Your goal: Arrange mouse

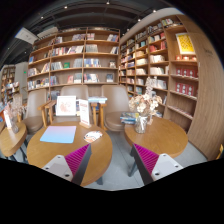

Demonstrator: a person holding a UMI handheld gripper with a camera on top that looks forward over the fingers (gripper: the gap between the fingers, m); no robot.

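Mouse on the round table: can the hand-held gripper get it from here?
Probably yes, after moving closer. The mouse lies uncovered on the round table, beyond the open hand-held gripper and its left finger, with nothing in between.

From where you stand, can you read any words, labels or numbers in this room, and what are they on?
No text here can be read.
Book spines and covers on the bookshelves: too small to read.
Yellow cover on the right-hand shelf: no letters legible.
Laptop on the round table: screen shows nothing legible.
The gripper's fingers bear no markings.
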